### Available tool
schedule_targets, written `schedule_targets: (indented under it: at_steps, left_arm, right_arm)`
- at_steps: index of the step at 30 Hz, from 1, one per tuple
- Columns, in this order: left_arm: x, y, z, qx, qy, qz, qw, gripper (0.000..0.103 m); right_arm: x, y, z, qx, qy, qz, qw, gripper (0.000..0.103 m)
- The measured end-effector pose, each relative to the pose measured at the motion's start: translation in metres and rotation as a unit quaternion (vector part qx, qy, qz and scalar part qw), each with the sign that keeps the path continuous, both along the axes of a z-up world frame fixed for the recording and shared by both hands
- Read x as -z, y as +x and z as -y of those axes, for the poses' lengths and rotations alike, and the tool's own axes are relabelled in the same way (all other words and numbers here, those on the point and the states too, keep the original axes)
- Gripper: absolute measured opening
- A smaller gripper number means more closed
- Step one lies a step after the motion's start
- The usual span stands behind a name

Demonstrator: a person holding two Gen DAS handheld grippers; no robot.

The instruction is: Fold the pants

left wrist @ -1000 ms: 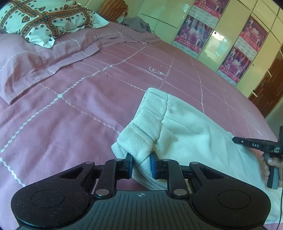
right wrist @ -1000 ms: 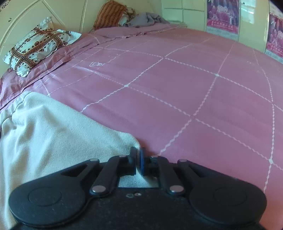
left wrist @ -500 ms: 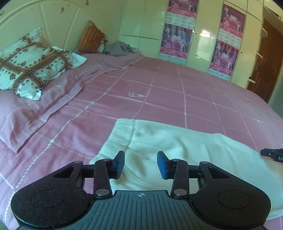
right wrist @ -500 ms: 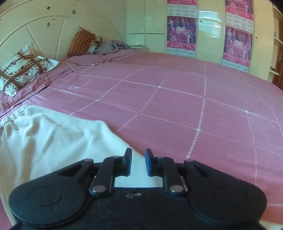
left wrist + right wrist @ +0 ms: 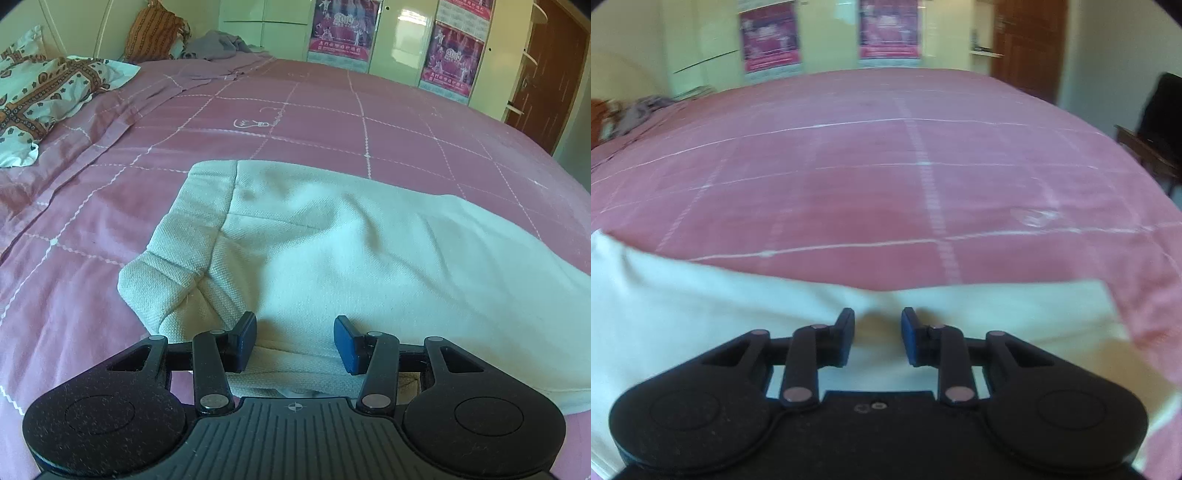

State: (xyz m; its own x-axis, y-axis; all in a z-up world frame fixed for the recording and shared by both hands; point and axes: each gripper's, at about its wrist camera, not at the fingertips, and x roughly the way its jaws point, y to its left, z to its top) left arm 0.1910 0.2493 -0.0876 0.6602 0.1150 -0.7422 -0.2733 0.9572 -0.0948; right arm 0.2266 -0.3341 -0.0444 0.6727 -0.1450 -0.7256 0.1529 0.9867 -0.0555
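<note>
Cream-white pants (image 5: 332, 251) lie flat on the pink bedspread (image 5: 295, 122), waistband (image 5: 184, 236) at the left, legs running off to the right. My left gripper (image 5: 294, 341) hovers over the near edge by the waistband; its jaws are opening and the blue pads grip nothing. In the right wrist view the same pants (image 5: 701, 302) stretch across the lower frame. My right gripper (image 5: 878, 338) is above the leg cloth, jaws opening, with a gap between the pads and no cloth pinched. That view is motion-blurred.
A patterned pillow (image 5: 44, 92) and an orange cushion (image 5: 151, 31) sit at the bed's head, with grey clothing (image 5: 218, 46) beside them. Wardrobe doors with posters (image 5: 340, 31) stand behind the bed, a brown door (image 5: 1027, 44) and a dark chair (image 5: 1156, 122) to the right.
Both grippers let go of the pants and opened. The left one drew back from the waistband corner. The right one swung far to the right along the legs.
</note>
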Motion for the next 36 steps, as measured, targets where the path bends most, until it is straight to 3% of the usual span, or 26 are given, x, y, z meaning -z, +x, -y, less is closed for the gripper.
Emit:
schedule_targets:
  at_steps: [2,5,9,15,16,17,21,25,27,29,30,34,36]
  left_arm:
    - [-0.002,-0.001,0.005,0.002,0.010,-0.003,0.9999,0.047]
    - [-0.001,-0.003,0.005,0.002,0.010,-0.002,1.0000,0.048]
    - [-0.002,-0.004,0.004,0.000,0.005,-0.004,1.0000,0.048]
    - [0.000,-0.001,0.001,0.002,0.002,-0.009,1.0000,0.049]
    - [0.000,-0.001,0.001,0.003,0.002,-0.009,1.0000,0.049]
    - [0.000,-0.001,0.001,0.004,0.001,-0.009,0.9999,0.049]
    - [0.000,-0.003,-0.001,0.008,-0.003,-0.008,0.9999,0.049]
    - [0.001,-0.002,0.000,0.012,0.001,-0.011,0.9999,0.049]
    - [0.000,-0.002,-0.001,0.014,0.001,-0.012,0.9998,0.049]
    - [0.000,-0.002,-0.001,0.014,0.000,-0.010,0.9999,0.049]
    - [0.001,-0.002,-0.001,0.013,0.002,-0.009,0.9999,0.049]
    - [0.002,-0.002,0.001,0.011,0.007,-0.008,0.9999,0.049]
    - [0.001,-0.002,0.001,0.012,0.007,-0.009,0.9999,0.049]
  right_arm:
    - [-0.024,-0.033,0.040,0.050,0.043,0.042,0.997,0.030]
    - [-0.051,-0.091,0.076,0.099,0.076,0.096,0.988,0.030]
    - [-0.043,-0.133,0.103,0.139,0.132,0.090,0.977,0.030]
    - [-0.008,-0.130,0.112,0.168,0.243,0.075,0.953,0.029]
    - [-0.002,-0.125,0.111,0.181,0.257,0.069,0.947,0.017]
    - [0.001,-0.122,0.110,0.188,0.266,0.068,0.943,0.010]
    - [-0.005,-0.138,0.100,0.182,0.279,0.114,0.936,0.009]
    - [0.018,-0.145,0.110,0.191,0.291,0.089,0.933,0.008]
    - [0.017,-0.153,0.113,0.194,0.302,0.105,0.927,0.021]
    - [0.005,-0.164,0.109,0.199,0.279,0.131,0.930,0.051]
    - [0.003,-0.170,0.109,0.199,0.280,0.140,0.929,0.056]
    - [0.022,-0.163,0.122,0.208,0.310,0.124,0.919,0.055]
    - [0.031,-0.152,0.124,0.205,0.324,0.133,0.914,0.043]
